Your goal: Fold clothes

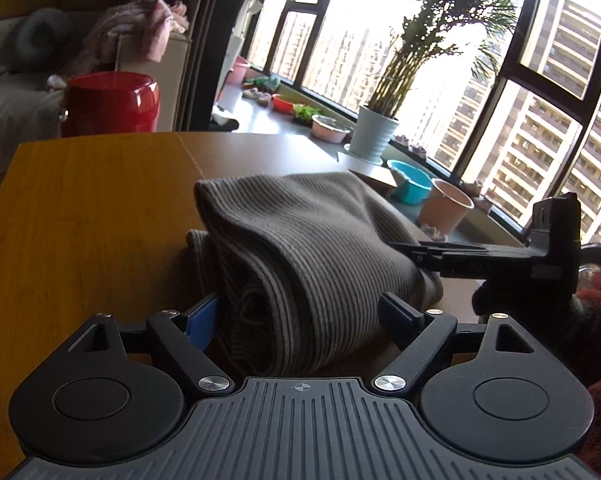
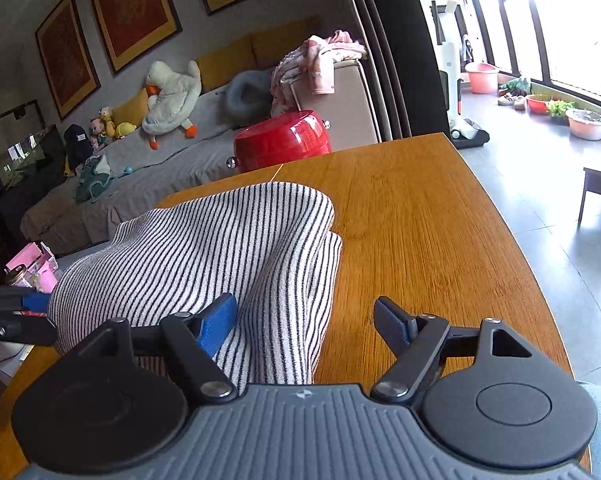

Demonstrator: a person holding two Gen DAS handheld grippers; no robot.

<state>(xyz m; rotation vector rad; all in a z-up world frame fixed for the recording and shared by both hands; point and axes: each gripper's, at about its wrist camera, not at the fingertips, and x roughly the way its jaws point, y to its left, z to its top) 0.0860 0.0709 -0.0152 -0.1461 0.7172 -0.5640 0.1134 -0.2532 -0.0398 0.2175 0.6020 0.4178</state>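
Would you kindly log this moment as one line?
task: fold clothes | left gripper: open, straddling folded striped knit garment | right gripper: open at its edge | garment bunched on wooden table

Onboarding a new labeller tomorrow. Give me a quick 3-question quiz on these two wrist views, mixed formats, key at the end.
1. True or false: the striped garment lies flat in a single layer on the wooden table.
2. Multiple choice: the left gripper is A) shut on the garment, B) open with the bundled garment between its fingers, C) open over bare table.
3. Fill in: in the right wrist view, the right gripper is open, and the garment lies mostly toward its ____ finger.

Key: 1 false, it is bunched and folded over; 2 B; 3 left.
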